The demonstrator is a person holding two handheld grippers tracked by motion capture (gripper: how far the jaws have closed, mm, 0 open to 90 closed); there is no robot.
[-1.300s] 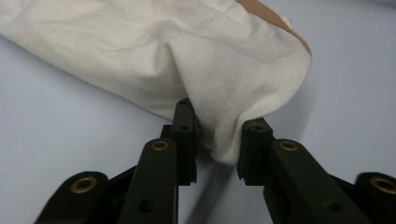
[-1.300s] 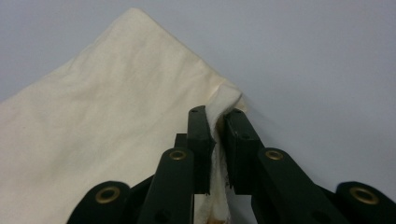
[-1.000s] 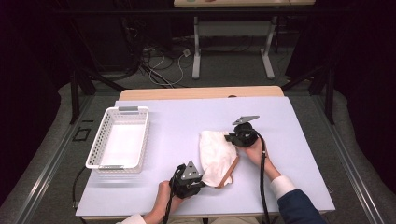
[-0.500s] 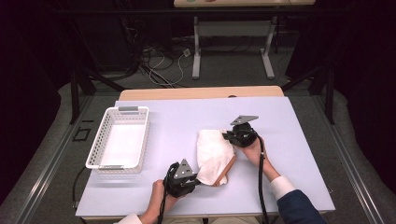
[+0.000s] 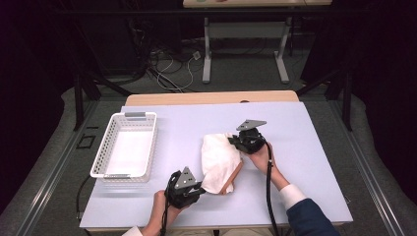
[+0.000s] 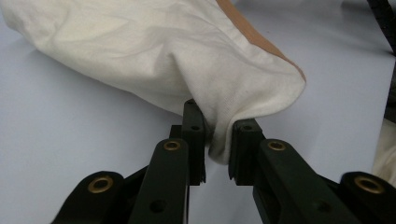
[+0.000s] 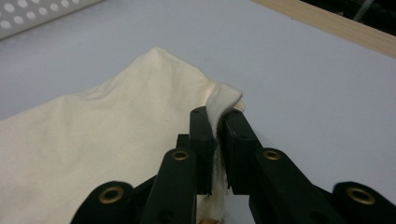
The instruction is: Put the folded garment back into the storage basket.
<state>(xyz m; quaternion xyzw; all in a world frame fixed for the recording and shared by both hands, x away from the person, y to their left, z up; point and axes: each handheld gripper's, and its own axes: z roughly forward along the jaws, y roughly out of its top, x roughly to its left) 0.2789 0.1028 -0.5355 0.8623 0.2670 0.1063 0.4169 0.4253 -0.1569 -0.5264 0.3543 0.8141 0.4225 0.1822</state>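
Note:
A cream cloth (image 5: pixel 219 160) with a tan edge lies folded in the middle of the pale table (image 5: pixel 295 123). My left gripper (image 5: pixel 197 188) is at its near left corner, jaws shut on a bunched fold of the cloth (image 6: pixel 219 93). My right gripper (image 5: pixel 235 141) is at the far right corner, shut on the cloth's (image 7: pixel 116 140) edge, which is pinched between its pads. In the left gripper view the tan band runs along the cloth's upper right edge. Both held corners are lifted slightly off the table.
A white perforated basket (image 5: pixel 148 142) stands empty at the table's left side; its corner (image 7: pixel 42 14) shows in the right gripper view. The table's wooden far edge (image 5: pixel 211 97) lies beyond. Cables trail from both grippers toward the near edge.
Both grippers have shifted left and slightly up with the cloth, which now lies narrower and more folded over itself. Both grips are unchanged.

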